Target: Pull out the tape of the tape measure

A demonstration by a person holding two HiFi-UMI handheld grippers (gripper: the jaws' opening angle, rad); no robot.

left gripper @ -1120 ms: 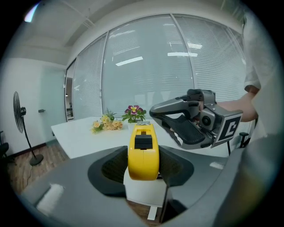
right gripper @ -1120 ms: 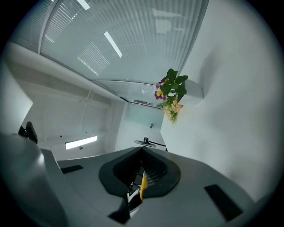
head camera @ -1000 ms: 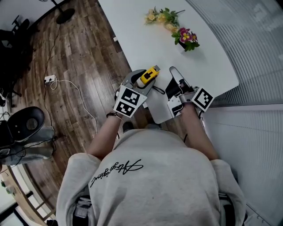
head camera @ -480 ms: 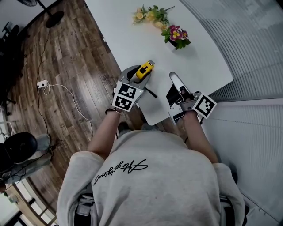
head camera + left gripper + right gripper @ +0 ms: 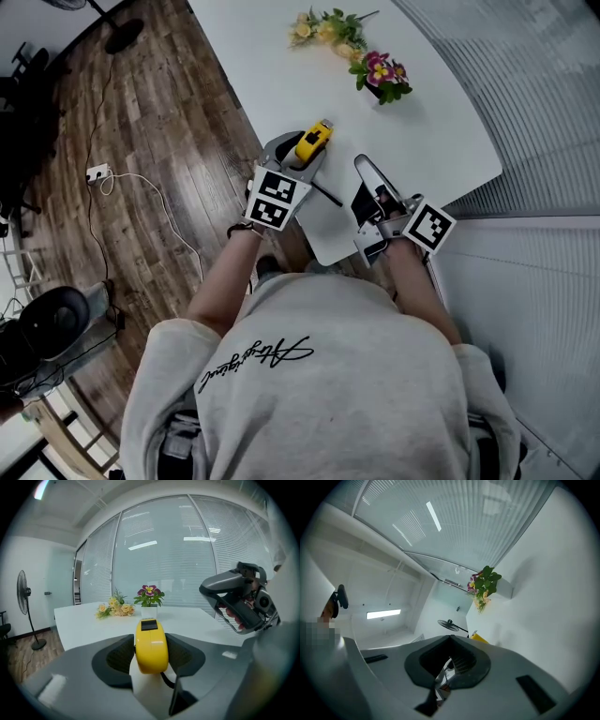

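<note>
A yellow tape measure [image 5: 313, 143] [image 5: 151, 656] stands on edge between the pads of my left gripper [image 5: 302, 157] [image 5: 150, 639], which is shut on its flat sides just above the near edge of the white table [image 5: 281, 84]. Those jaws have just eased open slightly, with the tape measure still between them. Its black wrist strap [image 5: 323, 195] [image 5: 166, 679] hangs below. No tape shows outside the case. My right gripper [image 5: 362, 163] [image 5: 450, 637] [image 5: 204, 588] is shut a short way to the right, apart from the tape measure, and I see nothing gripped in it.
A bunch of yellow flowers [image 5: 323, 30] lies at the table's far side, with a small pot of pink flowers [image 5: 380, 75] [image 5: 149, 597] beside it. Wood floor with a power strip and cable [image 5: 98, 173] lies left. A standing fan [image 5: 26, 606] is at the far left.
My left gripper has carried the tape measure a little farther over the table, toward the flowers. The right gripper has stayed about where it was, still shut.
</note>
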